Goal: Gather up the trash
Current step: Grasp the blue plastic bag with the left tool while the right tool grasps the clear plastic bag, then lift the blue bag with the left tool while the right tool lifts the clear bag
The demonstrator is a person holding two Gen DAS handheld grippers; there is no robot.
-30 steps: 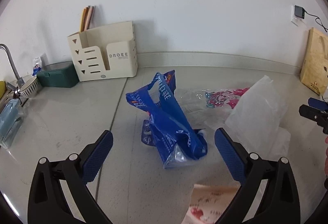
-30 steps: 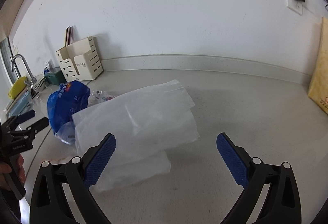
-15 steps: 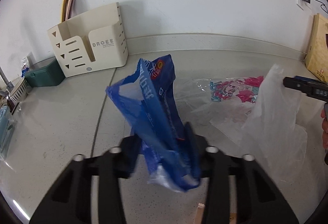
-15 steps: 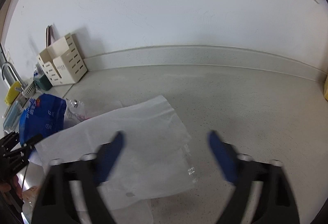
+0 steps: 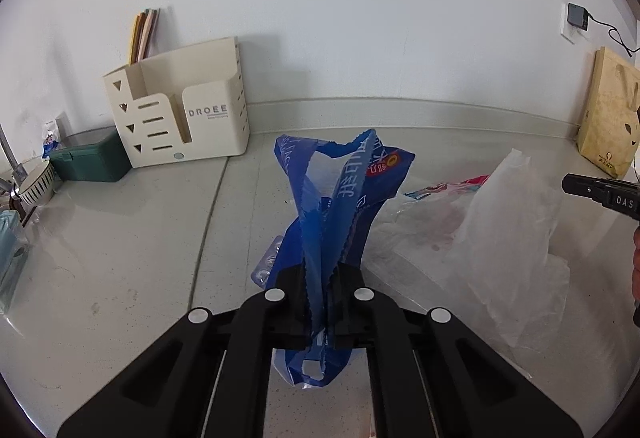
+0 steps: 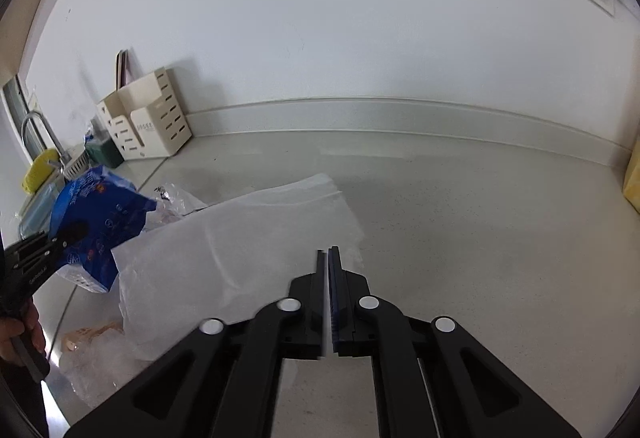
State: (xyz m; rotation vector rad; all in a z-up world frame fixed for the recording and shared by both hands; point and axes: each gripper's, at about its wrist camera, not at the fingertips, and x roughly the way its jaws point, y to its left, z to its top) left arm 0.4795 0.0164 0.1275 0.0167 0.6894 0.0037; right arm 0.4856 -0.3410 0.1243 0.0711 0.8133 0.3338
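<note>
A crumpled blue plastic bag (image 5: 344,189) stands up from the grey counter, and my left gripper (image 5: 322,270) is shut on its twisted middle. From the right wrist view, the same blue bag (image 6: 100,217) is at the far left with the left gripper (image 6: 60,242) on it. A white translucent plastic bag (image 6: 240,246) lies spread on the counter. My right gripper (image 6: 328,254) is closing on its right edge, with only a thin white sheet between the nearly touching pads. The left wrist view shows the white bag (image 5: 508,230) raised at the right, beside the right gripper (image 5: 568,183).
A cream organizer (image 5: 180,109), a green box (image 5: 90,157) and a bowl (image 5: 36,183) stand at the back left near a faucet (image 6: 40,129). A yellow paper bag (image 5: 608,117) leans at the right wall. A pink printed clear wrapper (image 5: 452,185) and another wrapper (image 6: 92,338) lie on the counter.
Both grippers went from wide open to closed. The left one closed on the blue bag, which now stands taller. The right one moved across and closed on the white bag's edge.
</note>
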